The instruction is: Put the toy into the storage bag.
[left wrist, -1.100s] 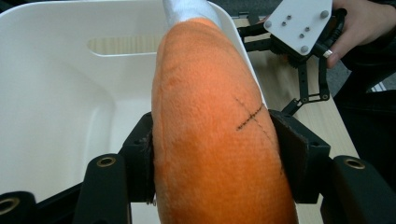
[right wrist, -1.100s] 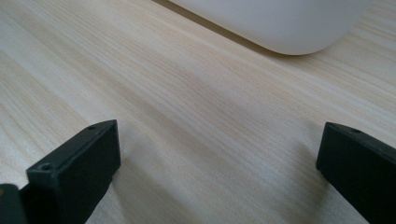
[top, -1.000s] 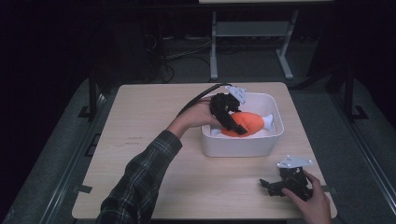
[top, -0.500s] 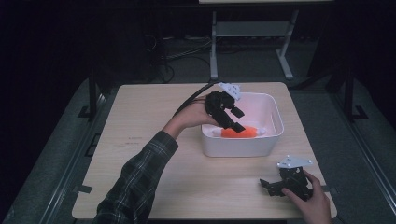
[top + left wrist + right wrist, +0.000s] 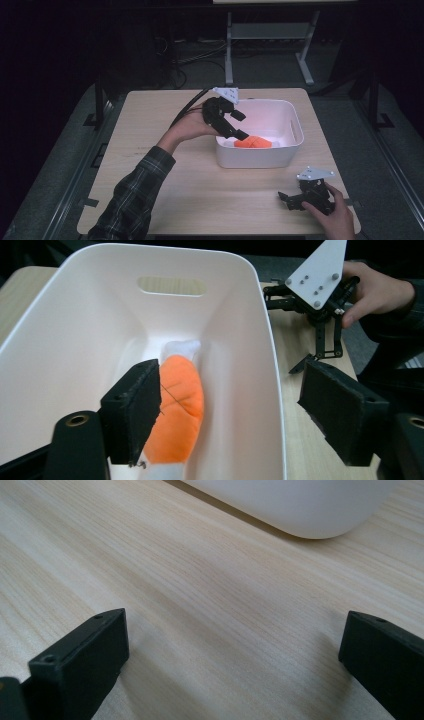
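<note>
Left gripper (image 5: 239,124) held over white bin (image 5: 292,152) rim, jaws spread wide, orange plush toy (image 5: 252,142) laid inside bin, released, right gripper (image 5: 295,199) rested on table (image 5: 160,190), jaws parted.

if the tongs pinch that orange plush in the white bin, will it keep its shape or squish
The orange plush toy looks like stitched, stuffed fabric, so it would probably squish and sag rather than hold stiff. It likely weighs little for its bulk. Its fuzzy cloth should resist slipping, and lying flat in the white bin it seems unlikely to roll.
</note>
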The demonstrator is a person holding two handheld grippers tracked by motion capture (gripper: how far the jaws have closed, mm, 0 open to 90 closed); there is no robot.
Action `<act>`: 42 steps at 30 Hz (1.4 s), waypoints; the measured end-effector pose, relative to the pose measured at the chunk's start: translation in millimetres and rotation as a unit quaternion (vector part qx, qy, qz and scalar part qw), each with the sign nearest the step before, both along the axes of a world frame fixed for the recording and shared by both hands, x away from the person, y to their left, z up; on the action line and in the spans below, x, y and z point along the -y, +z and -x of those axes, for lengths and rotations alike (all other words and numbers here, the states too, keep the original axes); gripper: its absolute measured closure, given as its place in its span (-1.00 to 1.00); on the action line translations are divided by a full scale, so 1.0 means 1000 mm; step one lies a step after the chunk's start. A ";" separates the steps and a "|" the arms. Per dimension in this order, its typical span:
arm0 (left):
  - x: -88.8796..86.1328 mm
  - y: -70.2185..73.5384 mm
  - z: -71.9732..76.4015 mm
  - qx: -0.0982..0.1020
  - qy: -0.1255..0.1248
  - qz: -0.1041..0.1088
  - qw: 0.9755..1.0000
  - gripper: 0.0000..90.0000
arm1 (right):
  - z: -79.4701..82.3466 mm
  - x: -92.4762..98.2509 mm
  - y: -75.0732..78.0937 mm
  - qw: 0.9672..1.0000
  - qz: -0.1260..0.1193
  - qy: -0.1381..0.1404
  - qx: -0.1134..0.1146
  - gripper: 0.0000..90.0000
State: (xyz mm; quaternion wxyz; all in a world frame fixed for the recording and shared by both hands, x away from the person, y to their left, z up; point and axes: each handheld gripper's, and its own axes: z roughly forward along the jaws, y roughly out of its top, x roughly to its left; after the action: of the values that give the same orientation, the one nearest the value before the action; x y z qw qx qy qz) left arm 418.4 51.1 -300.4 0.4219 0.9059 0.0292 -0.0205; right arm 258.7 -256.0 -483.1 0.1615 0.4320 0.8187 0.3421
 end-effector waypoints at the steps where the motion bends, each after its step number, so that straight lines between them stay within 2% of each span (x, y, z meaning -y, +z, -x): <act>1: 0.000 0.000 0.000 0.000 0.000 0.000 1.000 -0.53 | 0.000 0.000 0.000 1.000 0.000 0.000 0.000 -1.00; 2: -0.008 0.000 0.004 0.005 0.013 0.002 1.000 -0.55 | 0.000 0.000 0.000 1.000 0.000 0.000 0.000 -1.00; 4: -0.013 0.000 0.006 0.006 0.018 0.002 1.000 -0.57 | 0.000 0.000 0.000 1.000 0.000 0.000 0.000 -1.00; 5: -0.022 -0.001 0.009 0.009 0.032 0.005 0.999 -0.58 | 0.000 0.000 0.000 1.000 0.000 0.000 0.000 -1.00; 10: -0.044 -0.002 0.020 0.020 0.068 0.004 0.997 -0.60 | 0.000 0.000 0.000 1.000 0.000 0.000 0.001 -1.00; 11: -0.044 -0.002 0.020 0.020 0.068 0.004 0.997 -0.60 | 0.000 0.000 0.000 1.000 0.000 0.000 0.001 -1.00; 17: -0.072 -0.011 0.039 0.029 0.104 -0.003 0.994 -0.60 | 0.000 0.000 0.000 1.000 0.000 0.000 0.001 -1.00; 20: -0.081 -0.015 0.045 0.031 0.116 0.002 0.993 -0.60 | 0.000 0.000 0.000 1.000 0.000 0.000 0.001 -1.00; 23: -0.100 -0.027 0.057 0.033 0.145 0.015 0.989 -0.60 | 0.000 0.000 0.000 1.000 0.000 0.000 0.000 -1.00; 24: -0.100 -0.027 0.057 0.033 0.145 0.015 0.989 -0.60 | 0.000 0.000 0.000 1.000 0.000 0.000 0.000 -1.00; 25: -0.109 -0.034 0.063 0.034 0.152 0.018 0.988 -0.60 | 0.000 0.000 0.000 1.000 0.000 0.000 0.000 -1.00; 27: -0.113 -0.037 0.066 0.036 0.157 0.015 0.987 -0.60 | 0.000 0.000 0.000 1.000 0.000 0.000 0.001 -1.00; 29: -0.124 -0.047 0.075 0.037 0.172 0.016 0.984 -0.60 | 0.000 0.000 0.000 1.000 0.001 0.000 0.000 -1.00; 31: -0.127 -0.051 0.078 0.037 0.176 0.017 0.984 -0.60 | 0.000 0.000 0.000 1.000 0.000 0.000 0.000 -1.00; 32: -0.133 -0.058 0.083 0.036 0.184 0.017 0.982 -0.60 | 0.000 0.000 0.000 1.000 0.000 0.000 0.000 -1.00; 34: -0.136 -0.062 0.086 0.035 0.187 0.016 0.982 -0.60 | 0.000 0.000 0.000 1.000 0.000 0.000 0.000 -1.00; 35: -0.141 -0.070 0.091 0.035 0.193 0.013 0.980 -0.60 | 0.000 0.000 0.000 1.000 0.000 0.001 0.001 -1.00; 38: -0.147 -0.080 0.099 0.033 0.203 0.009 0.979 -0.63 | 0.000 0.000 0.000 1.000 0.001 0.000 0.000 -1.00; 42: -0.154 -0.094 0.109 0.031 0.222 0.001 0.975 -0.71 | 0.000 0.000 0.000 1.000 0.001 0.000 0.000 -1.00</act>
State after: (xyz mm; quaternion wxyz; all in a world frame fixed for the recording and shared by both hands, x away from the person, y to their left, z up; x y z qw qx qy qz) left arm 309.1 205.2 -394.3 0.4179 0.8764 0.2168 0.1013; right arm 258.8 -256.1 -483.2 0.1622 0.4318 0.8188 0.3417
